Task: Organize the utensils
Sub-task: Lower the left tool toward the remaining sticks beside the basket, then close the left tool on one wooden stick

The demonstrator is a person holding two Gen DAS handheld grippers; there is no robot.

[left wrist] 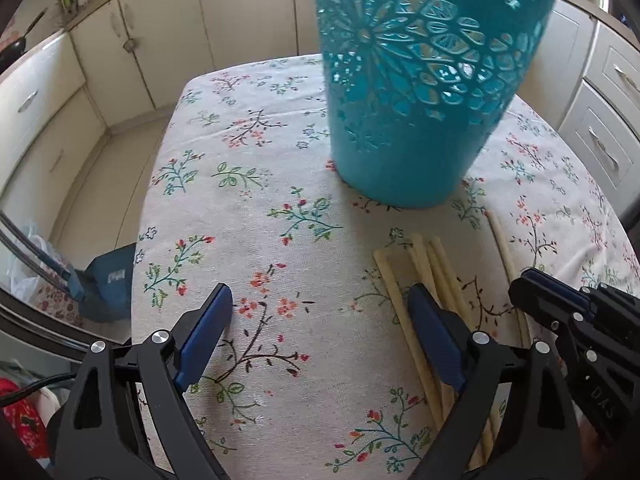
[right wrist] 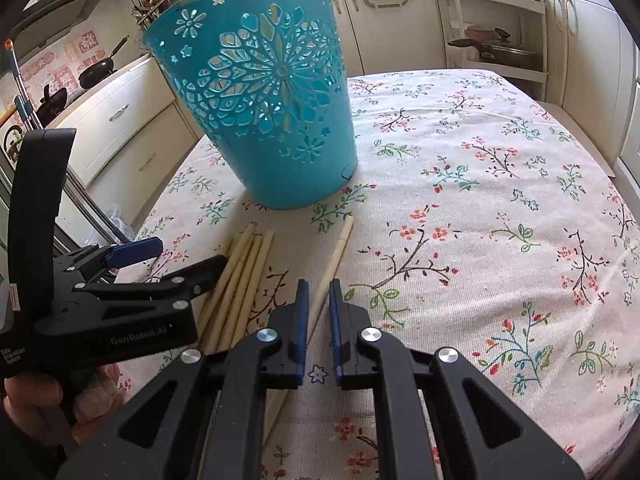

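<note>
A teal cut-out basket stands upright on the floral tablecloth. Several pale wooden chopsticks lie in a bunch in front of it. One chopstick lies apart, to the right of the bunch. My right gripper has its jaws nearly closed around this single chopstick, which runs between the blue pads. My left gripper is open and empty, low over the cloth, with its right finger over the bunch. It also shows at the left of the right wrist view.
The table's left edge drops to the floor, where a blue box sits. Kitchen cabinets surround the table. A rack with pans stands behind the table's far edge.
</note>
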